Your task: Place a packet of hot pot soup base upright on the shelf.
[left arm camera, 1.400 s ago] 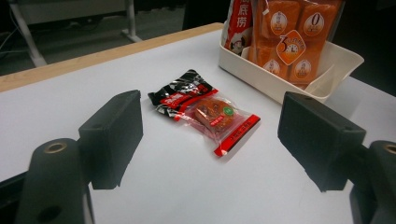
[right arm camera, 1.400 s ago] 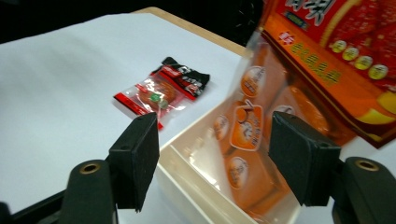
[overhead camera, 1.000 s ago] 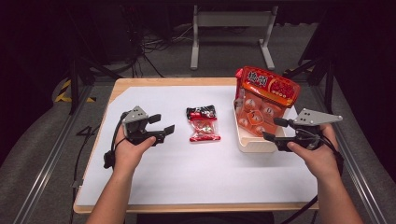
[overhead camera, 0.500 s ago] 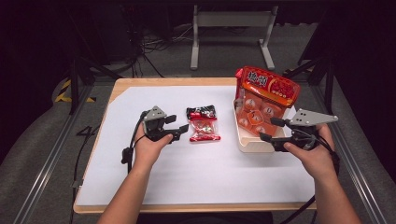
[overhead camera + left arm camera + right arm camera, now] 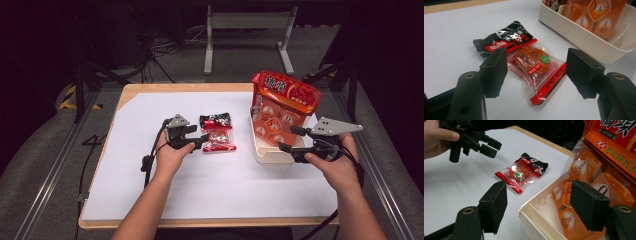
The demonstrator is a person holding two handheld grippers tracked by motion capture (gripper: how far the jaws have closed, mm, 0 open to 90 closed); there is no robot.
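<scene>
On the white-covered bench (image 5: 150,190), the left tongs (image 5: 204,139) hover just beside a red-and-clear snack packet (image 5: 218,141), their jaws parted and just closing in, nothing gripped. A black packet (image 5: 216,120) touches its far end. At right, the released right tongs (image 5: 289,139) hang at a white tray (image 5: 267,155) holding an upright orange hot-pot base bag (image 5: 285,107).

The left gripper (image 5: 200,139) is held low in the left hand (image 5: 170,152), its jaws apart (they have just been closing), pads pressing on nothing. The right gripper (image 5: 287,139) sits level in the right hand (image 5: 336,161), jaws wide.
</scene>
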